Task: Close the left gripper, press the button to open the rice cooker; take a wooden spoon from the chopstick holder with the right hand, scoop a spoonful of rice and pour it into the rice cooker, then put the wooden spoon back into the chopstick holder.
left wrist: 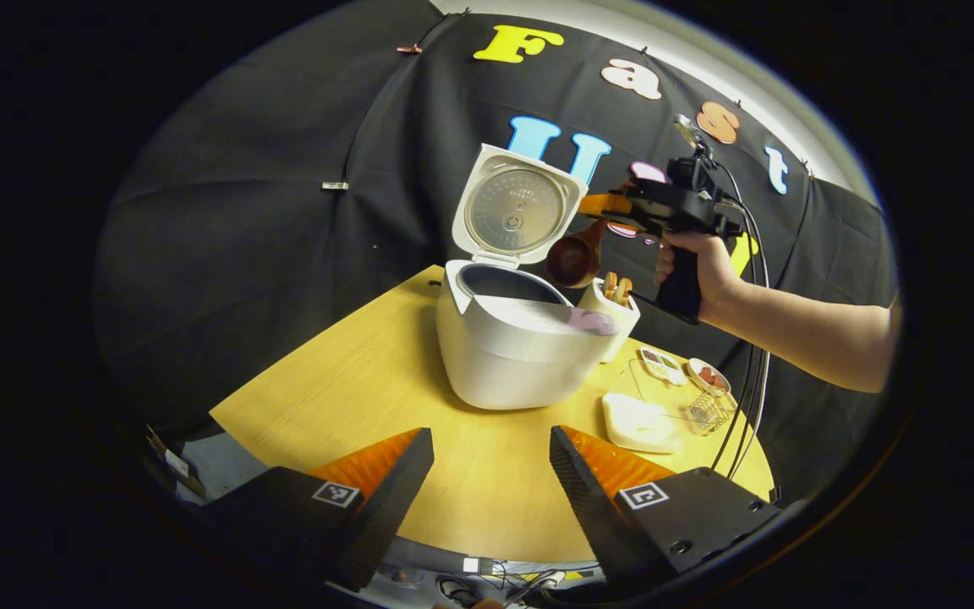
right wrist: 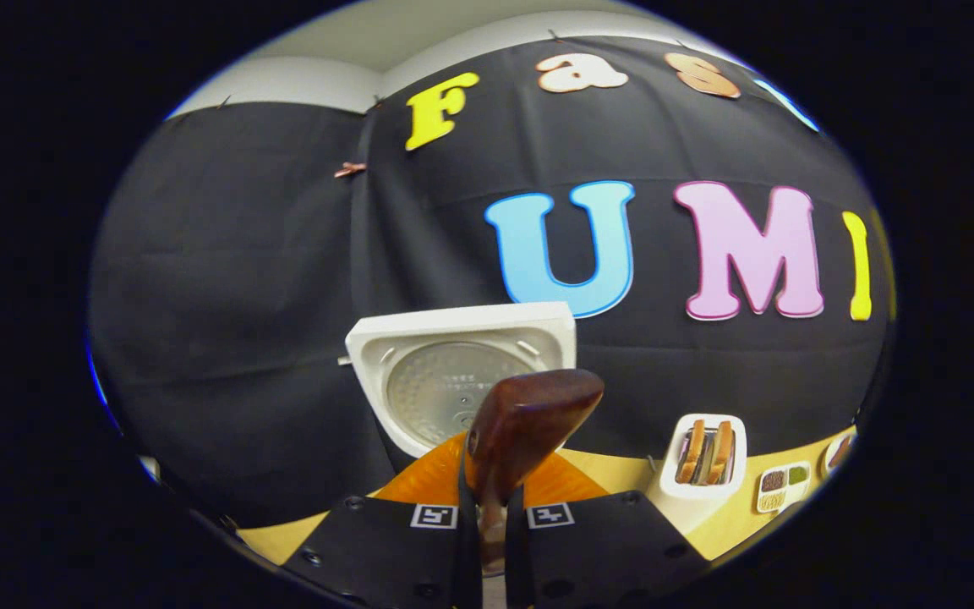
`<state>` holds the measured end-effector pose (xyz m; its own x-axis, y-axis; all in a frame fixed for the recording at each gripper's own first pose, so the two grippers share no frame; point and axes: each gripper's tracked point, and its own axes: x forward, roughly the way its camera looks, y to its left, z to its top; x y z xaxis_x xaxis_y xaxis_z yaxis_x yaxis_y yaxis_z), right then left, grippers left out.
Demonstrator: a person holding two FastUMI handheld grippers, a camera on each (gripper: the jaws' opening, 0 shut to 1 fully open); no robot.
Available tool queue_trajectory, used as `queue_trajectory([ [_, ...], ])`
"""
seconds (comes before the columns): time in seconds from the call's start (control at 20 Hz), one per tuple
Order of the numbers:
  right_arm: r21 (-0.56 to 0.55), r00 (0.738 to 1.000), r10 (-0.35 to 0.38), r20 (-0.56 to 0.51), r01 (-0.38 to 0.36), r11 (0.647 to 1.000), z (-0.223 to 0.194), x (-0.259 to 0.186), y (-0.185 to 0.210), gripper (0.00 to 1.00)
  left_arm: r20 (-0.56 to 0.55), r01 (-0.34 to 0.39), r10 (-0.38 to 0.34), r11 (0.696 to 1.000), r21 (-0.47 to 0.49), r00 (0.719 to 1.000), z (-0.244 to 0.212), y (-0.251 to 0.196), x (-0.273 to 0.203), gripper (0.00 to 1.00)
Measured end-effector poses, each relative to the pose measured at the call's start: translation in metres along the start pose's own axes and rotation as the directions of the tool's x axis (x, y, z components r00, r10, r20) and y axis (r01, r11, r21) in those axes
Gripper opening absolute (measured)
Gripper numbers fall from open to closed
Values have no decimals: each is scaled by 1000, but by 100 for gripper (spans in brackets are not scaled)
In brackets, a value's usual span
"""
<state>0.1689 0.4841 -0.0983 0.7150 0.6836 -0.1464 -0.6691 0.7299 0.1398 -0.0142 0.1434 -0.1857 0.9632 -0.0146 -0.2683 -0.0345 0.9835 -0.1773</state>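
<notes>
In the left gripper view, the rice cooker (left wrist: 511,342) stands at the centre of the frame on the yellow tabletop (left wrist: 352,381), its lid (left wrist: 517,207) swung up and open. Just right of it, touching or nearly touching its side, is the white chopstick holder (left wrist: 614,313) with wooden handles poking out. Above the holder, the right claw (left wrist: 614,207), held by a hand (left wrist: 698,262) at upper right, grips the wooden spoon (left wrist: 576,258), whose bowl hangs beside the open lid, over the cooker's right rim. The left claw (left wrist: 491,474) sits at the bottom of the frame, fingers spread wide with nothing between them. A white dish (left wrist: 641,423) and small sauce plates (left wrist: 664,365) lie at lower right.

In the right gripper view, the right claw is pinched narrow on the spoon's handle at bottom centre, the bowl rising ahead in front of the lid. The chopstick holder stands at lower right.
</notes>
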Motion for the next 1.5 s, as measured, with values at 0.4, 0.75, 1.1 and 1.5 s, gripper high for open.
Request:
queue_trajectory([
  [0.4, 89, 972, -221, 83, 214, 973, 65, -93, -136, 15, 27, 63, -63, 998, 24, 998, 16, -39, 3, 95],
  [0.75, 222, 886, -452, 104, 422, 879, 84, -195, -287, 14, 57, 85, -94, 987, 135, 994, 43, -86, 19, 96],
  [1.1, 312, 808, -589, 12, 556, 770, 45, -262, -407, 15, 25, 82, -86, 985, 155, 996, 31, -154, 45, 95],
  [1.5, 334, 788, -590, -178, 612, 717, -47, -265, -470, 15, 15, 9, -11, 991, 131, 1000, 31, -204, 64, 95],
])
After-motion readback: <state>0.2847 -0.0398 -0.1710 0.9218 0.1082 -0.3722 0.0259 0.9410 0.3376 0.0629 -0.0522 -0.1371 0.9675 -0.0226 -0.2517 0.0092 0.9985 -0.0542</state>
